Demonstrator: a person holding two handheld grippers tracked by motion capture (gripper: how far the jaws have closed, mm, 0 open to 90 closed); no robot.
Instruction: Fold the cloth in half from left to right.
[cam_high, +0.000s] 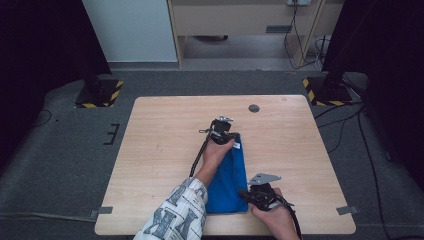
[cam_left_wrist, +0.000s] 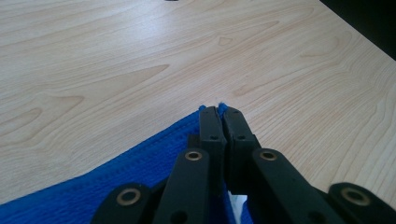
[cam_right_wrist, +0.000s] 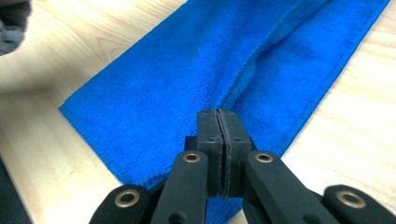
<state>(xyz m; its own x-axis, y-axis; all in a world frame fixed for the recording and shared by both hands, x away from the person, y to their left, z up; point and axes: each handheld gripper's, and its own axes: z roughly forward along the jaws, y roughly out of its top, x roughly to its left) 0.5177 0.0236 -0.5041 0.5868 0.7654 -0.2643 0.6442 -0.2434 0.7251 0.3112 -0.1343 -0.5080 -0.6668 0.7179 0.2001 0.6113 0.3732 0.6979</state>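
Note:
A blue cloth (cam_high: 229, 182) lies folded into a long strip on the wooden table (cam_high: 165, 130), running from mid-table toward the near edge. My left gripper (cam_high: 232, 141) is at the strip's far end. In the left gripper view, the left gripper (cam_left_wrist: 219, 112) is shut, with the cloth's (cam_left_wrist: 140, 172) corner pinched and a bit of blue poking past the tips. My right gripper (cam_high: 245, 193) is at the near right edge of the strip. Seen close up, the right gripper (cam_right_wrist: 218, 114) is shut where a raised fold of the cloth (cam_right_wrist: 187, 70) runs into the jaws.
A small white tag (cam_high: 237, 146) sits at the cloth's far corner. A dark round grommet (cam_high: 254, 108) is set in the table's far side. Two stands with yellow-black striped bases (cam_high: 99, 94) (cam_high: 324, 91) are on the floor beyond the table. Bare wood surrounds the cloth.

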